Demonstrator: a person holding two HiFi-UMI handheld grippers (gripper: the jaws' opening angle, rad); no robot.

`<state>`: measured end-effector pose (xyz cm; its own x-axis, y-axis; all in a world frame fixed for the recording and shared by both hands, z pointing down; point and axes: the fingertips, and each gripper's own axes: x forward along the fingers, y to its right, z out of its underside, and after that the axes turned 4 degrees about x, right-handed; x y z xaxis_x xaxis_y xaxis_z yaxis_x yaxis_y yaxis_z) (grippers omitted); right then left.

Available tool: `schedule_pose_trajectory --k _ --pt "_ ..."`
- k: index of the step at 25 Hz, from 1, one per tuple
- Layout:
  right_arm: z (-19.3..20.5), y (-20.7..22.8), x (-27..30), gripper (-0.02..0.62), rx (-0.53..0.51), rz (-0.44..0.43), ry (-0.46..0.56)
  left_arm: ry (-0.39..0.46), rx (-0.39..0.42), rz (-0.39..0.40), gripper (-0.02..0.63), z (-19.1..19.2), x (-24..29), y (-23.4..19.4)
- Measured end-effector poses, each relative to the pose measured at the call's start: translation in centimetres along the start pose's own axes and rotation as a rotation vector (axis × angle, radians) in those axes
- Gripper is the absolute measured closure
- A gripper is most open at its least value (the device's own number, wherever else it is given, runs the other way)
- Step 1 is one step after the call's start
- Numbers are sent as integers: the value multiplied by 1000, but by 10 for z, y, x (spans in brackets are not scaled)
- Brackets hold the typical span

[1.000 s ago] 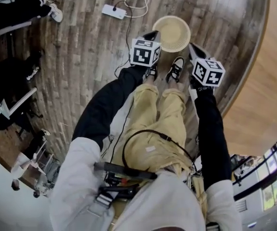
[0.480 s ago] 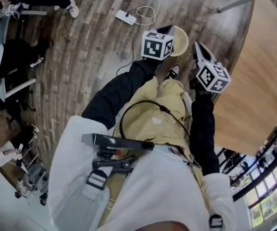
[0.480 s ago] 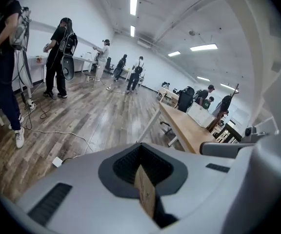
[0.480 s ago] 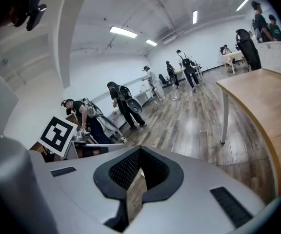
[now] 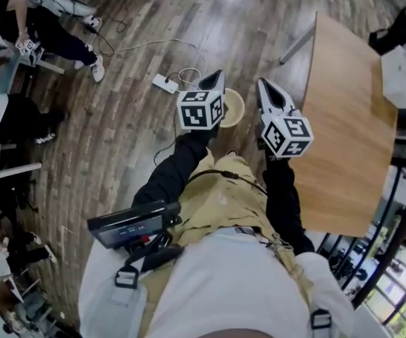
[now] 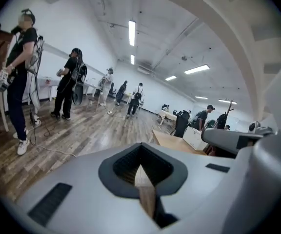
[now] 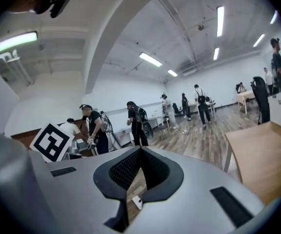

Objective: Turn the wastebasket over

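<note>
From the head view, the left gripper (image 5: 215,77) and the right gripper (image 5: 262,84) are both held up in front of the person, side by side and a little apart. Each claw is pressed together with nothing in it. The wastebasket (image 5: 234,109) is down on the wood floor (image 5: 125,139), well below the grippers. It is tan and round, and the left gripper's marker cube hides part of it. It sits between a white power strip (image 5: 165,84) and the left edge of a wooden table (image 5: 344,118). Neither gripper touches it. Some people sit at the top left corner.

In the left gripper view, the left gripper's (image 6: 141,164) claw is pressed shut and only a thin slit shows. Nothing is pinched in it. It looks out across a big bright room. People stand on the floor at the left, and the table (image 6: 172,141) is in the middle.

In the right gripper view, the right gripper's (image 7: 139,165) claw is also pressed shut and empty. The left gripper's marker cube (image 7: 50,142) shows at the left, and the table (image 7: 262,155) is at the right.
</note>
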<state>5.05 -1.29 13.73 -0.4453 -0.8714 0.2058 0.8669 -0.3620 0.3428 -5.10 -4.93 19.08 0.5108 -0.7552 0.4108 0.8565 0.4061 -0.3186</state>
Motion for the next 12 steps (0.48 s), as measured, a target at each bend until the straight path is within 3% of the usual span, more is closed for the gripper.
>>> schedule_pose_trajectory --k 5,12 --pt "-68 -11 -30 574 -111 2 138 230 156 -46 604 -70 -32 54" --pt "-144 -30 -51 574 -240 0 287 444 309 10 604 -146 -65 113"
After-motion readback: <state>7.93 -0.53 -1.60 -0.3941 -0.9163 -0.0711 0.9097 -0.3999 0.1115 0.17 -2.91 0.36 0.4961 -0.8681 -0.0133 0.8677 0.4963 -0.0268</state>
